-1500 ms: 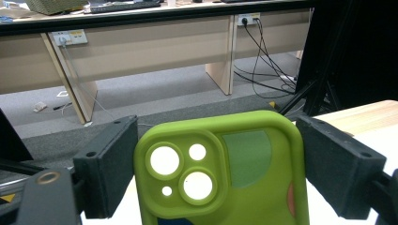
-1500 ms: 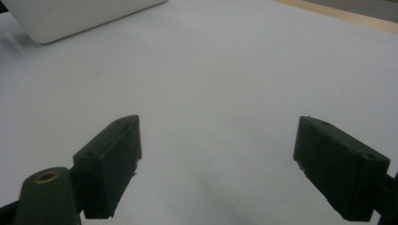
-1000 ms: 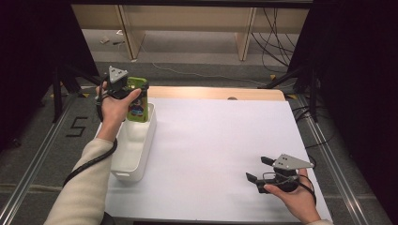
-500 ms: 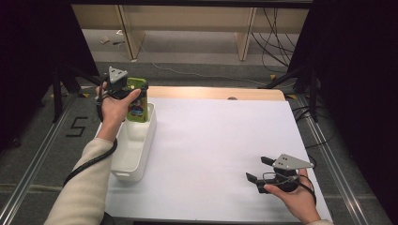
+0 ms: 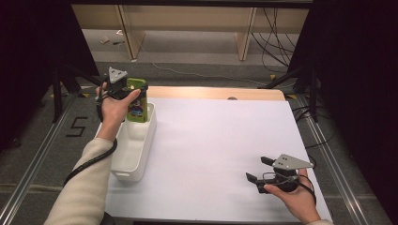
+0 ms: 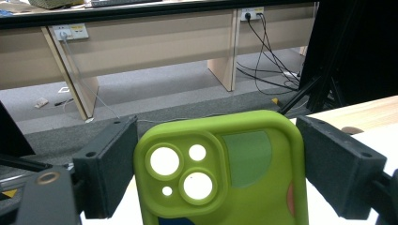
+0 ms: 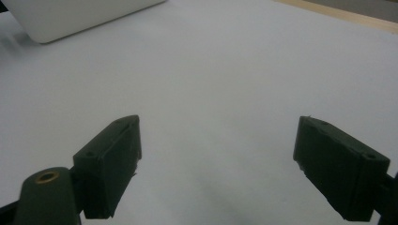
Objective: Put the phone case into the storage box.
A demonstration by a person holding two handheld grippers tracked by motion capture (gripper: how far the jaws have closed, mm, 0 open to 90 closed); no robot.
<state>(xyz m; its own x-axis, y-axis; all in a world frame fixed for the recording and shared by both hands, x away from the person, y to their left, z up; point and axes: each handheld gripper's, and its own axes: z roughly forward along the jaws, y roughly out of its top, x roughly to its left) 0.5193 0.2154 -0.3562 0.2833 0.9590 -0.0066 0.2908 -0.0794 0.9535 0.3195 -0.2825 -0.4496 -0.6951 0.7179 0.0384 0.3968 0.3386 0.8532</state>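
Phone case [image 6: 220, 173] seemingly clamped in left gripper [image 6: 216, 164]

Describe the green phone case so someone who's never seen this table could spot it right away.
Start at the white table and go to the white bin on its left side. Above the bin's far end, the left gripper holds the phone case upright. It is lime green with round camera cutouts, the brightest thing there.

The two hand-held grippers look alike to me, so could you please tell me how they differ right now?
The left hand-held gripper is shut on a green phone case, while the right hand-held gripper stands open with nothing between its jaws. The left one is raised over the far end of the white bin; the right one sits low by the table's near right corner. Both carry a grey three-cornered plate.
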